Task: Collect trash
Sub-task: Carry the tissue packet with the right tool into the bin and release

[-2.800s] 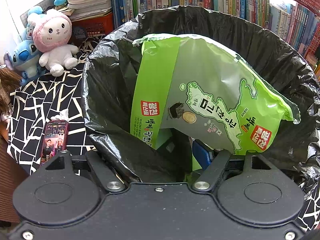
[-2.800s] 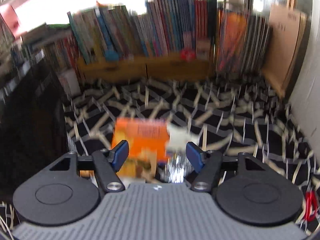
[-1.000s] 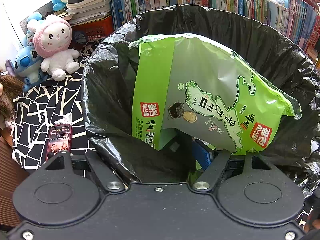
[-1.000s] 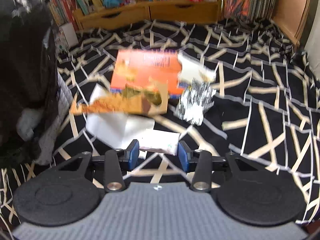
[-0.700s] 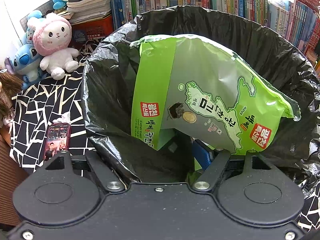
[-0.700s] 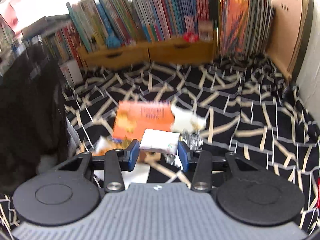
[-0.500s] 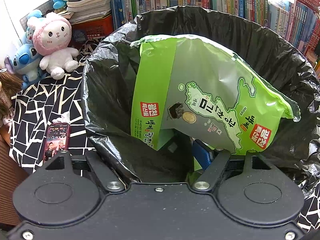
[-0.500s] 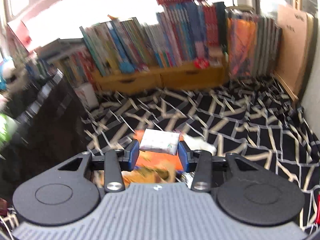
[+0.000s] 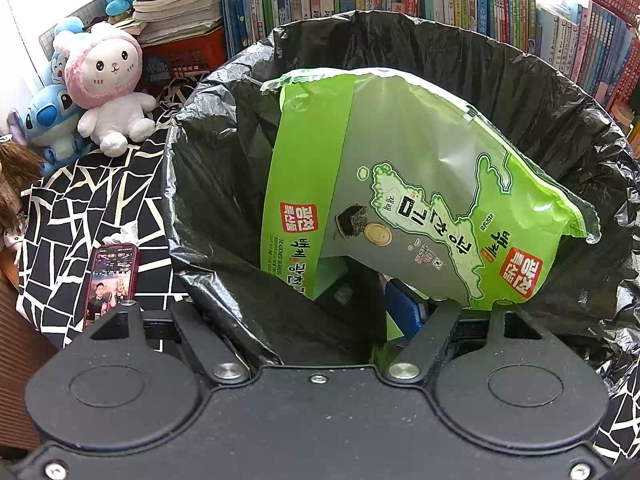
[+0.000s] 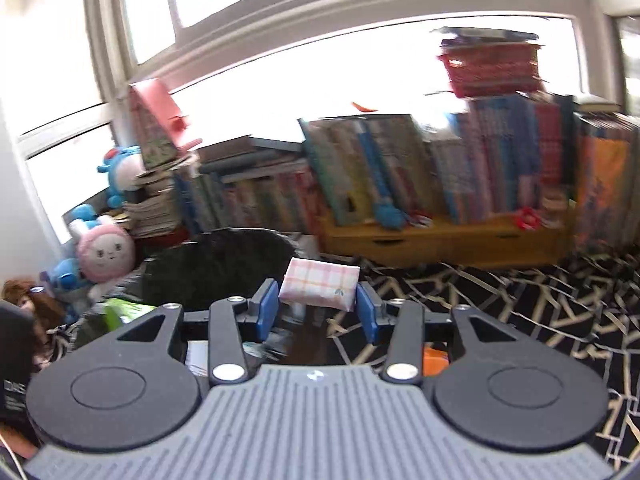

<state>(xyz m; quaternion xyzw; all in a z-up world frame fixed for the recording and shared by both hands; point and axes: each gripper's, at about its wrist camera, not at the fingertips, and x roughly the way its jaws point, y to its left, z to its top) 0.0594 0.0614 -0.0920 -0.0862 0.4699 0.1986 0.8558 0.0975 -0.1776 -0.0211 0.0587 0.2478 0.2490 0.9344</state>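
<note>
A black trash bag (image 9: 520, 92) lines a bin, and a big green seaweed packet (image 9: 400, 184) leans inside it. My left gripper (image 9: 304, 316) straddles the bag's near rim with its jaws wide apart. Its blue right pad (image 9: 404, 312) is inside the bag and the left finger is hidden under the plastic, so I cannot tell whether the pads press. In the blurred right wrist view, my right gripper (image 10: 318, 308) is shut on a small pink-checked tissue packet (image 10: 318, 284), held up in the air. The black bag (image 10: 216, 268) lies ahead and to its left.
Plush toys (image 9: 104, 92) and a phone (image 9: 112, 276) lie left of the bin on a black-and-white patterned rug (image 10: 520, 308). Bookshelves (image 10: 440, 184) and a wooden drawer unit (image 10: 440, 240) line the far wall. An orange scrap (image 10: 436, 356) shows under the right gripper.
My right gripper has risen off the floor with the tissue packet and swung up and left towards the bin, so the litter pile has left its view. The left gripper has not moved.
</note>
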